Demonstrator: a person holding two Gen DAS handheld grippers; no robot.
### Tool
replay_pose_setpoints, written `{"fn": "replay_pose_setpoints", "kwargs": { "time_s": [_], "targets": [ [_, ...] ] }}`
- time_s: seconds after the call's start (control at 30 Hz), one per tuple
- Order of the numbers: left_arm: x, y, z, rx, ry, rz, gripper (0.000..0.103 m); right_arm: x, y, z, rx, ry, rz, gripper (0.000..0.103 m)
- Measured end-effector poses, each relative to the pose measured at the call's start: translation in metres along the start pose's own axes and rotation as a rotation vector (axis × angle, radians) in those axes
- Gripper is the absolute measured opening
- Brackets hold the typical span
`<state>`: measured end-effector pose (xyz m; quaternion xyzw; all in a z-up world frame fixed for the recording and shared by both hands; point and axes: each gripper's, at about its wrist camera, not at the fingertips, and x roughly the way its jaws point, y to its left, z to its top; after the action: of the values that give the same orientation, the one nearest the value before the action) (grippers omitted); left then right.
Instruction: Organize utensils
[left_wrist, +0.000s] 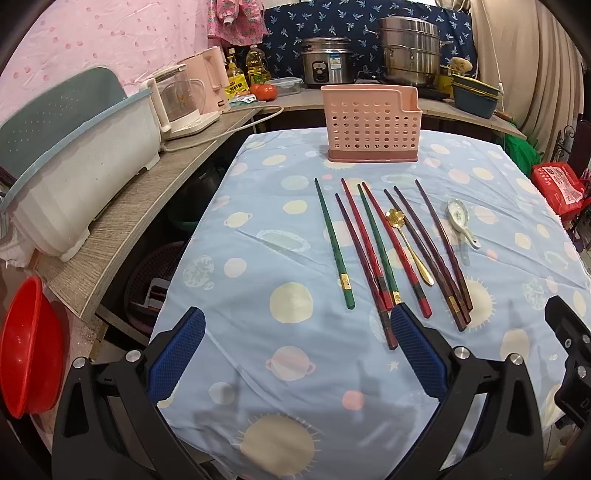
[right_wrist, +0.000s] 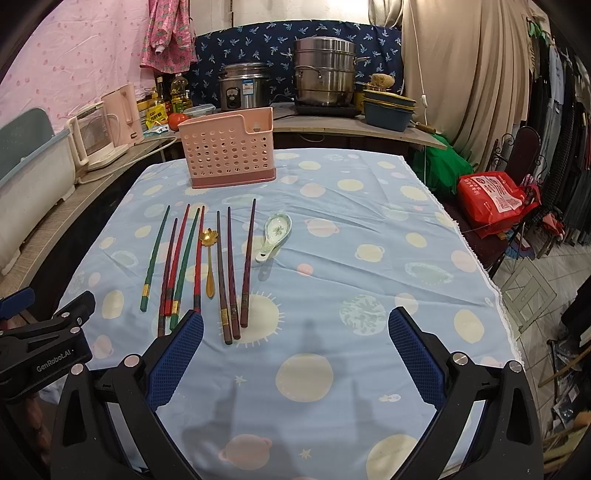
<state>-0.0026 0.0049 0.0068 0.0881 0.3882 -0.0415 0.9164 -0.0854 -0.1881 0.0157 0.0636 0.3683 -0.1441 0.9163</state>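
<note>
From the left wrist camera, the left gripper (left_wrist: 297, 319) hovers low over a table covered in a pale blue planet-print cloth (left_wrist: 280, 236), its two blue-padded fingers spread wide and grasping nothing. A loose row of chopsticks (left_wrist: 391, 247), green, red and dark brown, lies flat on the cloth just ahead of the fingers, leaning toward the right pad, with the near end of one dark stick just beside that pad. A gold flower-headed spoon (left_wrist: 408, 245) lies among the sticks, and a white ceramic soup spoon (left_wrist: 461, 221) rests at the right end of the row. Beyond them, near the far edge of the table, stands a pink perforated utensil holder (left_wrist: 371, 123), upright. From the right wrist camera, the right gripper (right_wrist: 295, 319) is likewise spread open and empty above the cloth (right_wrist: 369, 229). Here the chopsticks (right_wrist: 207, 266) lie ahead and to its left, their near ends just beside the left pad. The gold spoon (right_wrist: 208, 258) sits among them, the ceramic spoon (right_wrist: 275, 236) lies ahead, and the pink holder (right_wrist: 229, 147) stands farther back on the left. The black body of the left gripper (right_wrist: 55, 332) shows at the left edge.
</note>
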Motion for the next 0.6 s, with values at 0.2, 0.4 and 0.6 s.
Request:
{"fn": "replay_pose_setpoints", "kwargs": {
  "time_s": [0.2, 0.4, 0.6],
  "targets": [
    [-0.0007, -0.0017, -0.0002, 0.007, -0.008, 0.0, 0.096, 0.0001, -0.0004, 0.0002, 0.002, 0.0, 0.0, 0.096],
    [-0.0032, -0.0024, -0.0005, 0.005, -0.019, -0.008, 0.096, -0.0001, -0.0006, 0.0, 0.001, 0.0, 0.001, 0.096],
    [-0.0038, -0.002, -0.0002, 0.002, -0.019, -0.009, 0.096, -0.0002, -0.001, 0.0002, 0.003, -0.001, 0.0, 0.096]
  ]
}}
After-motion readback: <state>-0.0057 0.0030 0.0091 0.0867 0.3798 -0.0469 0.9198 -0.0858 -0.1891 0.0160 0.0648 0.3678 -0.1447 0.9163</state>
